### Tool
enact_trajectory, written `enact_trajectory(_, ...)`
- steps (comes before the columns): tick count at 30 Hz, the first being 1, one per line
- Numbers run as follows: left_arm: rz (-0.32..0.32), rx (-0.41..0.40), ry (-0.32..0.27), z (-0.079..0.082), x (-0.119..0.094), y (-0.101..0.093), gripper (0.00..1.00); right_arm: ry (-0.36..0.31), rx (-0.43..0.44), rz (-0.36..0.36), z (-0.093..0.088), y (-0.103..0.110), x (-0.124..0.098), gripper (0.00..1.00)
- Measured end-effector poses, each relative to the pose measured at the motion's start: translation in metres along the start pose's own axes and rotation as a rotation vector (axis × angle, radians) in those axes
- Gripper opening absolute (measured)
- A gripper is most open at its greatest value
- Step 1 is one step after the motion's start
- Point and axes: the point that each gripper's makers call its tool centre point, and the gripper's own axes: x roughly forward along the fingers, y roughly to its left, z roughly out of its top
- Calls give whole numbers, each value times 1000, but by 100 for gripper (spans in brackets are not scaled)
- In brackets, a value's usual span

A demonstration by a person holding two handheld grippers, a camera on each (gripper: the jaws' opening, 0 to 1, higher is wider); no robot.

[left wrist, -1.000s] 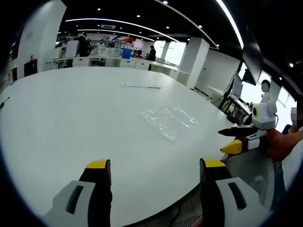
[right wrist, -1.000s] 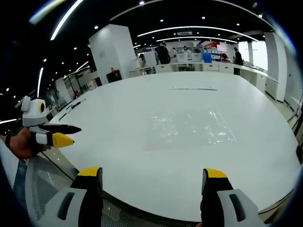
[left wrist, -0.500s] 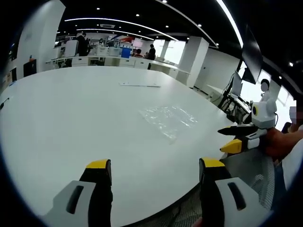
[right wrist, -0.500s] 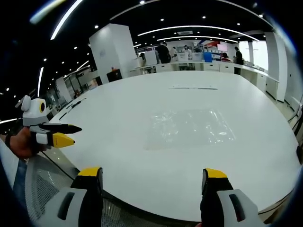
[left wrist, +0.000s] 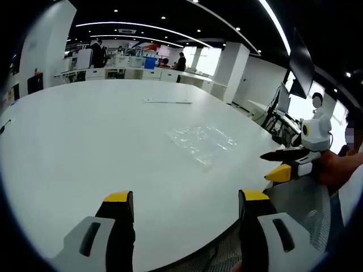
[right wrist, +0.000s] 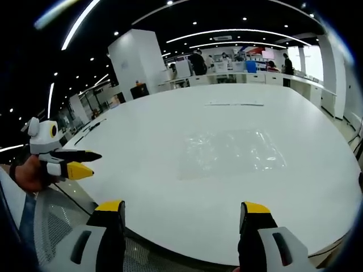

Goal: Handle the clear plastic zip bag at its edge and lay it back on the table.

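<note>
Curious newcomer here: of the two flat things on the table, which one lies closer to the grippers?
The clear zip bag, crinkled and see-through; the thin white strip lies farther off.

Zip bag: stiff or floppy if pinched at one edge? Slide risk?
Likely floppy: the bag is thin, clear, wrinkled film lying flat on the table. Probably very light; it looks empty. It may skid on the smooth white top instead of lifting.
</note>
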Motion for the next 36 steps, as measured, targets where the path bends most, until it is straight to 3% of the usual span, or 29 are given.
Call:
enact_trajectory(12, 10, 48, 17, -2, 1, -2, 73, 48, 6, 48, -6, 11, 9, 80)
enact_trajectory(18, 19, 60, 22, -2, 1, -1, 73, 56, 23, 54, -5, 5, 14, 76)
enact_trajectory(36, 21, 71, 17, -3, 2, 1, 73, 109, -106, 69, 17, -8, 56, 68)
